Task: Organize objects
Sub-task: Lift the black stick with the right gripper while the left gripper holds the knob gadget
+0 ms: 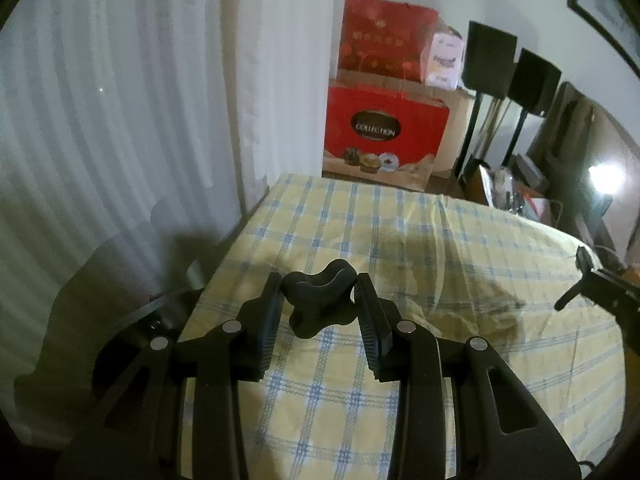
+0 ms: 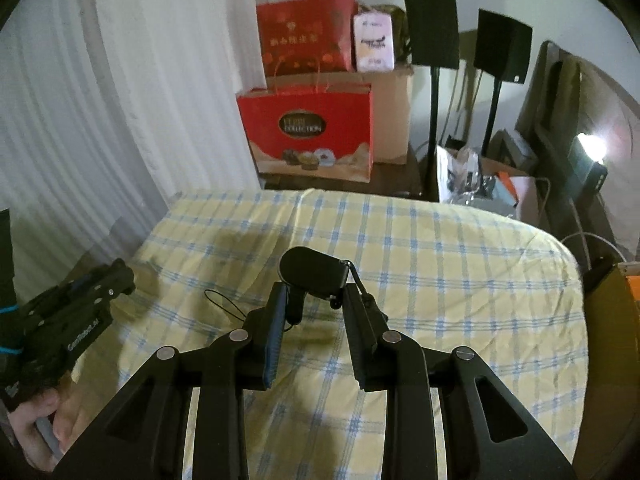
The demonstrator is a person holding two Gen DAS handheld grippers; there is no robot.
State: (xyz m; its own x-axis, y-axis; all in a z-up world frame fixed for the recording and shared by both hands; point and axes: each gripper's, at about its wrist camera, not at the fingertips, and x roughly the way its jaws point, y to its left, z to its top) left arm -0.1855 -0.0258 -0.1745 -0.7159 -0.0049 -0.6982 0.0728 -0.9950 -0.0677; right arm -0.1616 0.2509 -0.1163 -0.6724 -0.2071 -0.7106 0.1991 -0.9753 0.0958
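My left gripper (image 1: 319, 280) is shut on a black lobed knob-like piece (image 1: 320, 308), held above the bed with its upper lobes poking out past the fingertips. My right gripper (image 2: 315, 289) is shut on a black oval device (image 2: 312, 270) with a thin wrist cord (image 2: 224, 304) that trails off to the left. The device's rounded body sticks out beyond the fingers. The right gripper's tip (image 1: 592, 280) shows at the right edge of the left wrist view. At the left of the right wrist view are the left gripper (image 2: 80, 304) and the hand (image 2: 36, 432) that holds it.
Below both grippers lies a bed (image 1: 460, 248) with a yellow and blue checked sheet. White curtains (image 1: 120, 120) hang on the left. Red gift bags (image 2: 308, 132) and cardboard boxes stand past the bed's far end. To the right are black speakers on stands (image 2: 432, 32) and a cluttered desk with a lamp (image 2: 592, 148).
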